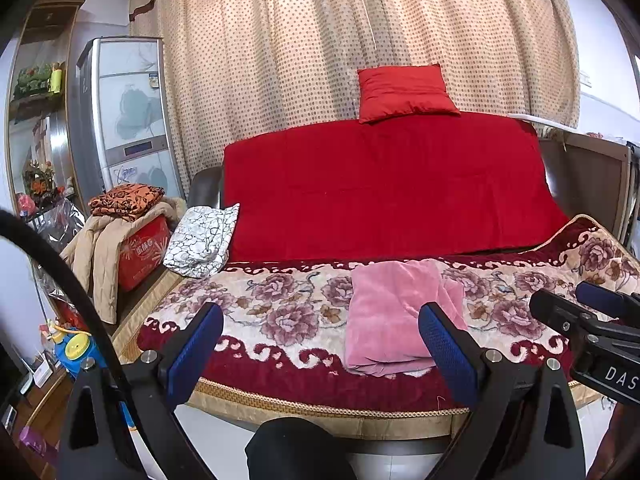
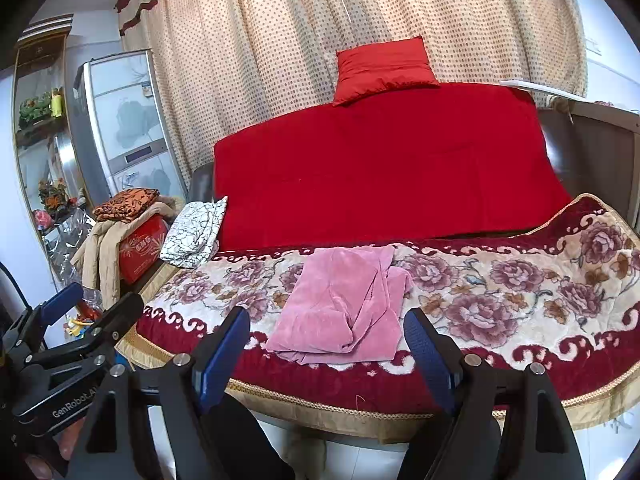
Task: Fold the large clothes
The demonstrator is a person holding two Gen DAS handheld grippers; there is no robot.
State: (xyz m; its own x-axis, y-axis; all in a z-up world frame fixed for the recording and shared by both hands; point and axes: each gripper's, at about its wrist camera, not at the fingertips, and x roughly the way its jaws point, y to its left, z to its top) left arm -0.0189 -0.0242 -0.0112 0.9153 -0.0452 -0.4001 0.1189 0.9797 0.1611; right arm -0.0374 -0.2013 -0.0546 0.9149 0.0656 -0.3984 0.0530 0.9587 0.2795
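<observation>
A pink velvety garment (image 1: 394, 314) lies folded into a rough rectangle on the flowered blanket (image 1: 280, 312) of the sofa seat, near its front edge. It also shows in the right wrist view (image 2: 344, 308), with a loose flap at its right side. My left gripper (image 1: 322, 322) is open and empty, held in front of the seat edge, left of the garment. My right gripper (image 2: 328, 330) is open and empty, held just in front of the garment. Each gripper shows in the other's view: the right one (image 1: 588, 304) and the left one (image 2: 96, 300).
A red cover (image 1: 384, 184) drapes the sofa back, with a red cushion (image 1: 404, 92) on top. A white patterned cloth (image 1: 202, 240) lies at the seat's left end. Beside it stand a red box (image 1: 144, 252) piled with clothes and a fridge (image 1: 128, 112). Dotted curtains hang behind.
</observation>
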